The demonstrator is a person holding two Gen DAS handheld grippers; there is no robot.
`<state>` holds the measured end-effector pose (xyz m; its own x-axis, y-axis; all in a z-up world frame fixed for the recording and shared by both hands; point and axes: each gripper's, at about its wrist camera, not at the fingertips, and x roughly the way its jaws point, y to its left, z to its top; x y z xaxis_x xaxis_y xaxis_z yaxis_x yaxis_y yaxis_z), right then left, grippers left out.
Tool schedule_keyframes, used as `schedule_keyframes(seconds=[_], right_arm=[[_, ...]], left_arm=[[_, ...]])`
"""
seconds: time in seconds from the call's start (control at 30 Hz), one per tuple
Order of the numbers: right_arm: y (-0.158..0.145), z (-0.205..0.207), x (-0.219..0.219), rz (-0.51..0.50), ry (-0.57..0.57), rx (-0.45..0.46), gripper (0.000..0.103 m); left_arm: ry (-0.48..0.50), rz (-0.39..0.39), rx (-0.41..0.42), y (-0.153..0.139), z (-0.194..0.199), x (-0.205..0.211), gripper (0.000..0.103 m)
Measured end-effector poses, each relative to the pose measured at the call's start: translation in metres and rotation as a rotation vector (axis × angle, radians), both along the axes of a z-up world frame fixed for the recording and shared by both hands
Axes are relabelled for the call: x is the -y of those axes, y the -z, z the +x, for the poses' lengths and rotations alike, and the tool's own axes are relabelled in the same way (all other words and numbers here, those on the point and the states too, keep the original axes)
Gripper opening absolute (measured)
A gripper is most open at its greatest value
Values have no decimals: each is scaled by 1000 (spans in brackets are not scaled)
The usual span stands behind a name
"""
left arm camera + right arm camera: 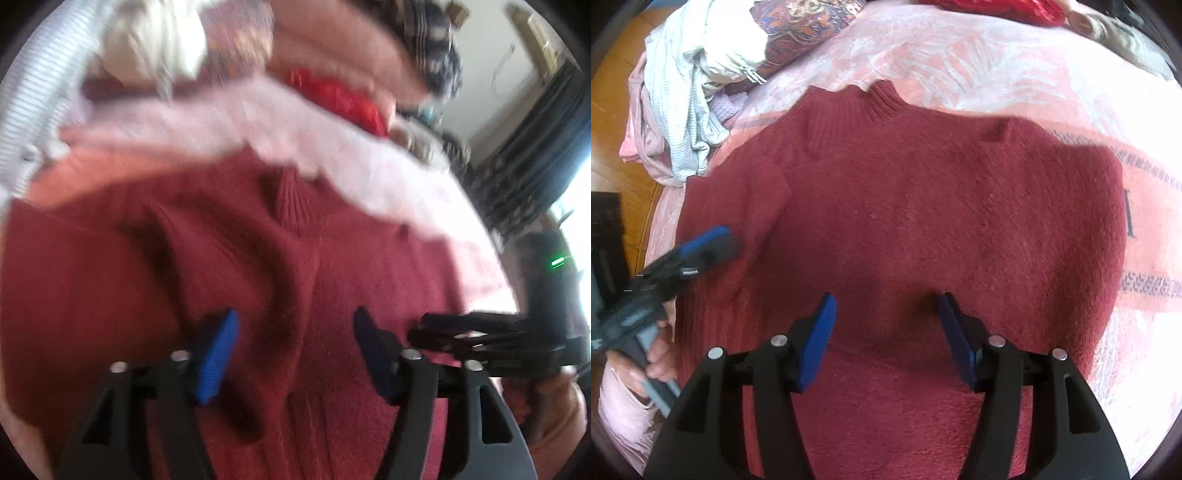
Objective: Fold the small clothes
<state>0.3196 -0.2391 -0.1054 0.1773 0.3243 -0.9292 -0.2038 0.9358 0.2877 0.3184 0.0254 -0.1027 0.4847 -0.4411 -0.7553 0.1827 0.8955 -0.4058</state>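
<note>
Both jaws open over red sweater [905,206] — bedspread [979,66] beneath.

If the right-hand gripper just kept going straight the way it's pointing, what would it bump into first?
Most likely the dark red sweater spread on the pink bedspread. The right gripper points steeply down at it, jaws open with nothing between them. How far above the knit it hangs is hard to judge.

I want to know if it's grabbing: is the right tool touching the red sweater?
Cannot tell. The right wrist view shows the right tool open over the red sweater, but hides any gap beneath its fingertips.
</note>
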Motion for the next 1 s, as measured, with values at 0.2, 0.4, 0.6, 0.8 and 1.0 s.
schedule_keyframes(seconds=[0.2,0.4,0.6,0.8,1.0], right_arm=[[-16,7,-56,53,-63,35,59],[-17,22,-132,86,-142,43,59],[9,35,-171,0,-156,22,63],[14,38,-176,-57,-173,72,18],[-9,27,-109,38,-62,97,5]], left_arm=[[-179,229,13,-22,6,-69,75],[-251,243,-104,14,13,-120,68],[-233,257,-146,41,21,-128,68],[-215,293,-135,44,24,-123,69],[-223,313,-129,44,25,-121,70]])
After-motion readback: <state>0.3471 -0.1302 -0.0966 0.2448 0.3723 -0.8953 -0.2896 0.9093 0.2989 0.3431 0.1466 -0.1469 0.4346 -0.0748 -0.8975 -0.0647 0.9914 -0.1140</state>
